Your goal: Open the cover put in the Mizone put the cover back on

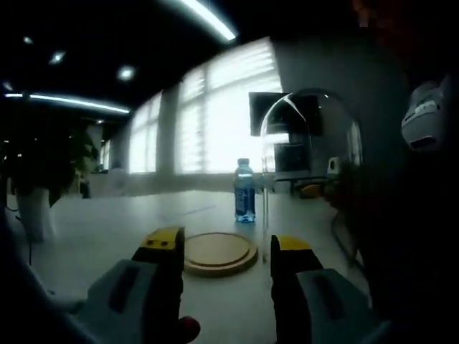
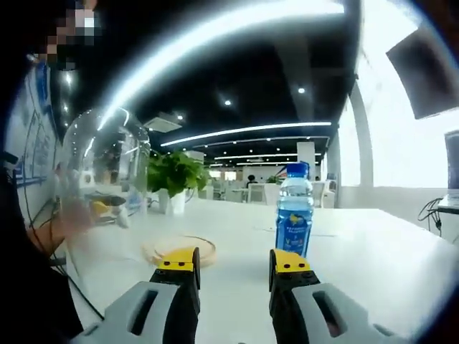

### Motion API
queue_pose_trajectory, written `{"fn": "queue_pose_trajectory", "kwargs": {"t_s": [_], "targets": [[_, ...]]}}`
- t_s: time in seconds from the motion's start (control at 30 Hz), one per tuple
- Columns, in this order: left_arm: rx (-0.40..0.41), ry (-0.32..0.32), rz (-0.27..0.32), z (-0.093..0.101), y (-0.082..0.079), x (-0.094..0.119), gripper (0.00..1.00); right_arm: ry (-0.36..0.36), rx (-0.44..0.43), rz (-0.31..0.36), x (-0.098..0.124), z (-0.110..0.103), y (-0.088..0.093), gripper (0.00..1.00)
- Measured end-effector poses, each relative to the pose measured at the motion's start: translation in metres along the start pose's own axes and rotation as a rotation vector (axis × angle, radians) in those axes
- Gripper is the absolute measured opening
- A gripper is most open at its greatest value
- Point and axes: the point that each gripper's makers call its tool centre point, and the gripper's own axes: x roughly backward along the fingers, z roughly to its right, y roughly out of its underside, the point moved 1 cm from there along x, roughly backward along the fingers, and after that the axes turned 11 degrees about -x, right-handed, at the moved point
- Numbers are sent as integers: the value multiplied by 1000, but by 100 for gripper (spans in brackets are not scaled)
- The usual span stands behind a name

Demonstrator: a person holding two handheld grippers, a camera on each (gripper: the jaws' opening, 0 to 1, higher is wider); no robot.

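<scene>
A blue Mizone bottle [image 1: 244, 192] stands upright on the white table [image 1: 107, 229], behind a round wooden base [image 1: 219, 252]. A clear glass dome cover [image 1: 308, 154] is up off the base, to its right. My left gripper [image 1: 226, 247] is open just short of the base, holding nothing. In the right gripper view the bottle [image 2: 295, 209] stands ahead and slightly right of my open, empty right gripper [image 2: 234, 261]. The wooden base [image 2: 178, 249] lies ahead to the left, and the dome [image 2: 104, 168] hangs at the far left. What holds the dome is blurred.
A person's dark body [image 1: 401, 236] fills the right side, with a grey gripper part [image 1: 427, 118] above. A potted plant [image 2: 176, 175] stands at the back of the table [image 2: 373, 251]. A white pot [image 1: 36, 215] sits at the left. Cables [image 2: 430, 208] lie far right.
</scene>
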Motion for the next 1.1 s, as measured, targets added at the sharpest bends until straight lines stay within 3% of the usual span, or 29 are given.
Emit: {"fn": "queue_pose_trajectory", "kwargs": {"t_s": [0.1, 0.4, 0.73, 1.1], "targets": [[23, 1, 17, -2, -1, 0, 40, 17, 24, -6, -1, 3, 0, 31], [10, 10, -26, 2, 7, -4, 39, 21, -15, 40, -8, 16, -24, 31], [34, 0, -9, -1, 4, -3, 39, 58, 35, 25, -29, 30, -36, 31], [2, 7, -22, 1, 6, -3, 39, 62, 50, 27, -55, 41, -50, 31]]}}
